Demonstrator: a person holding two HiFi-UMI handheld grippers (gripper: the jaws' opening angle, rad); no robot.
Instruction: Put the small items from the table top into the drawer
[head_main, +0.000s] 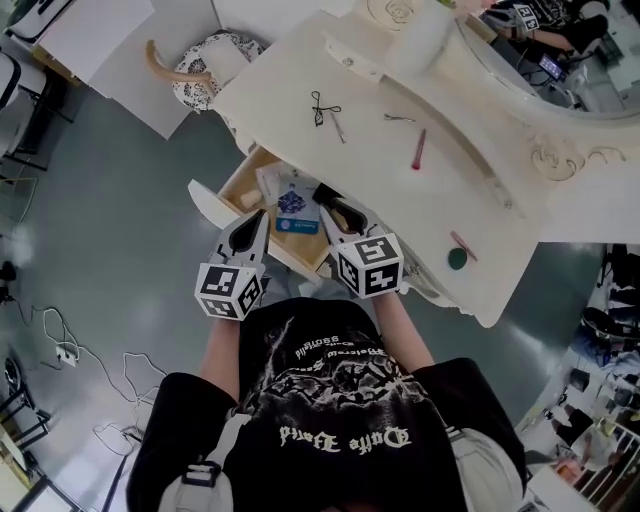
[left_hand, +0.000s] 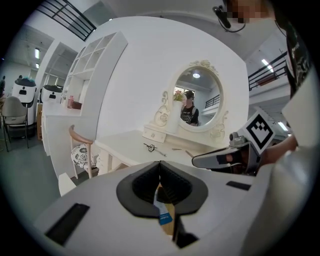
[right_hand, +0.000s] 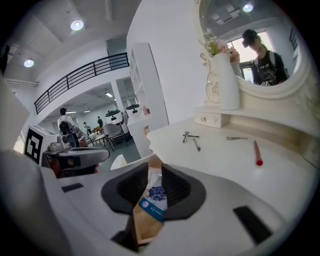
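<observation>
The white dressing table (head_main: 300, 75) has its wooden drawer (head_main: 235, 187) pulled open below the front edge. A blue-and-white packet (head_main: 298, 208) lies inside, also visible past the jaws in both gripper views (right_hand: 152, 200) (left_hand: 164, 216). On the top lie a black scissor-like clip (head_main: 322, 105) (right_hand: 189, 136), a hair pin (head_main: 398, 118), a red pen (head_main: 419, 148) (right_hand: 256, 152) and a small green round item (head_main: 457, 258). My left gripper (head_main: 262, 215) (left_hand: 160, 164) hovers over the drawer, shut and empty. My right gripper (head_main: 328, 205) (right_hand: 154, 162) hovers beside it, jaws narrowly apart with nothing between them.
A chair with a patterned cushion (head_main: 205, 75) stands left of the table. An oval mirror (right_hand: 250, 45), a white vase (right_hand: 227, 80) and a small drawer box (right_hand: 212, 119) sit at the table's back. Cables (head_main: 60, 350) trail on the grey floor.
</observation>
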